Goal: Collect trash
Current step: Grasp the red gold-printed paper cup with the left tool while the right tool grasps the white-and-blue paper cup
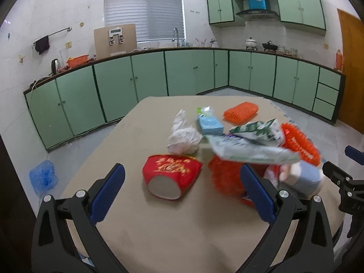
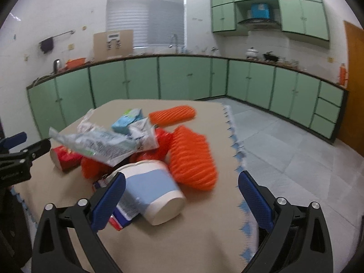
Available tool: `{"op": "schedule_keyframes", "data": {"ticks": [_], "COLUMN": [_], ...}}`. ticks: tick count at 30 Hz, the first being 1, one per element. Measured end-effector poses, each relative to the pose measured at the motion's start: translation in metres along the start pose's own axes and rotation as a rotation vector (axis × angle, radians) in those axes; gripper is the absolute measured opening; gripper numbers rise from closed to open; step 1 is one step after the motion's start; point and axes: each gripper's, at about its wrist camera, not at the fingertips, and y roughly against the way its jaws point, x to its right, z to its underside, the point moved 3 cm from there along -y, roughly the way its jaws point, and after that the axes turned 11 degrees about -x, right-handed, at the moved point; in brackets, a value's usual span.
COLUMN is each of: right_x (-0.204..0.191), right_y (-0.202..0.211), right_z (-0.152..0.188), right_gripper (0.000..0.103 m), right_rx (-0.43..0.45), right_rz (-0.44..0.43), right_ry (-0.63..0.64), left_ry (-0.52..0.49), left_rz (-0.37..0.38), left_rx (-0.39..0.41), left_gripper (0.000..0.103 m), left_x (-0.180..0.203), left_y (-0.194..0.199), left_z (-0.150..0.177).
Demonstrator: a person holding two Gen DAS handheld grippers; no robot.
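Note:
A pile of trash lies on the beige table (image 1: 141,223). In the left wrist view my left gripper (image 1: 182,182) is open, with a tipped red paper cup (image 1: 173,175) between and just beyond its fingertips. Behind the cup lie crumpled white paper (image 1: 184,134), a small blue carton (image 1: 209,125), a long silver wrapper (image 1: 250,150) and a green-white milk carton (image 1: 259,132). In the right wrist view my right gripper (image 2: 182,188) is open over a tipped blue-and-white cup (image 2: 152,191). The red cup (image 2: 64,158) and the silver wrapper (image 2: 97,143) show at left.
Orange mesh sleeves (image 1: 241,111) (image 2: 191,157) lie among the trash and at the far side. The table edge (image 2: 236,150) drops to a grey tiled floor on the right. A blue bag (image 1: 43,175) sits on the floor left. Green cabinets (image 1: 150,72) line the walls.

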Motion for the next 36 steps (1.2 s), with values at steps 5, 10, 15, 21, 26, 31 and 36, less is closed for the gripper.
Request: {"op": "schedule_keyframes", "data": {"ticks": [5,10,15,21,26,31,36], "right_x": [0.0,-0.001,-0.01,-0.018,-0.02,-0.018,-0.018], "right_y": [-0.021,-0.035,-0.043,-0.05,-0.05,-0.05,-0.052], "right_z": [0.008,0.016,0.015,0.016,0.016,0.014,0.007], "right_gripper": [0.093,0.089,0.079,0.066,0.061,0.067,0.068], "right_rx": [-0.047,-0.099,-0.132,-0.164,-0.173,-0.174,-0.168], "right_rz": [-0.057,-0.113,-0.145,-0.163,-0.167,-0.181,-0.192], "right_ry": [-0.018,-0.022,0.015,0.029,0.036,0.012,-0.001], "left_ry": [0.019,0.021,0.03,0.03,0.02,0.03,0.028], "left_rz": [-0.026,-0.04,-0.034,-0.028,-0.033,-0.015,-0.01], "left_rx": [-0.02,-0.032,-0.041,-0.068,-0.077,-0.131,-0.153], "left_gripper": [0.098,0.098,0.098,0.098,0.098,0.098,0.098], "left_x": [-0.009,-0.015,-0.022,-0.026,-0.027,-0.029,-0.029], "left_y": [-0.012,-0.022,-0.034,-0.057,-0.073,-0.092,-0.099], "left_z": [0.007,0.013,0.015,0.011,0.002,-0.002,0.0]}}
